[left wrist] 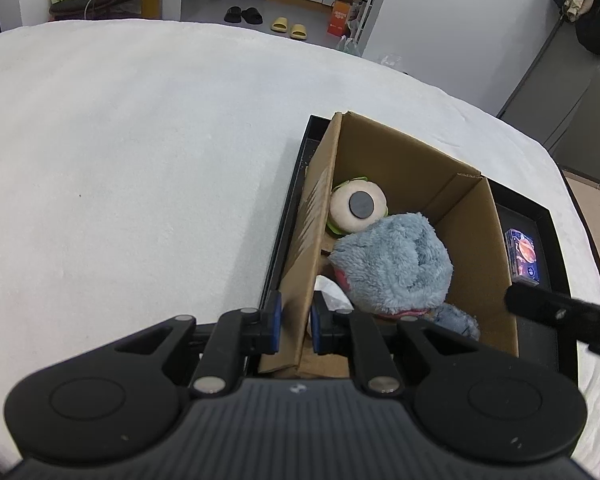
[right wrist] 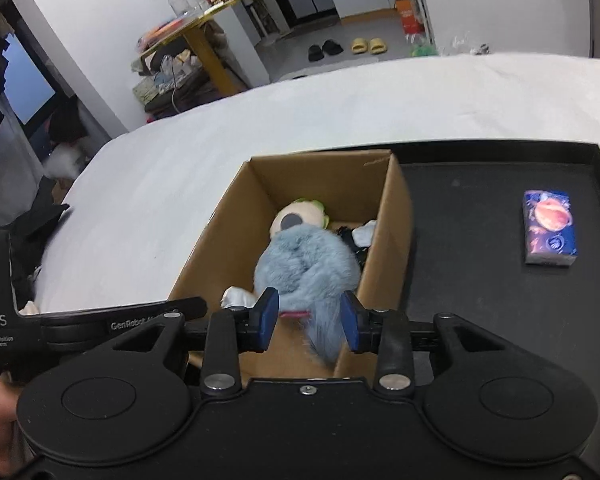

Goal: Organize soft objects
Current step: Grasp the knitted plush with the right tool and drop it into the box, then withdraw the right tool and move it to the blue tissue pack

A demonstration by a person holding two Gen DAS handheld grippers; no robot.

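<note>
Plush toys (right wrist: 306,268) inside cardboard box (right wrist: 396,216) on tray (right wrist: 480,200), small packet (right wrist: 550,230) right of box.

The left gripper (left wrist: 295,322) pinches the near wall of the cardboard box (left wrist: 476,248). Inside the box, a fluffy blue plush toy (left wrist: 396,264) lies beside a burger plush (left wrist: 358,208).

Even, soft indoor light (no glare), slight motion blur, bowed fisheye edges.
</note>
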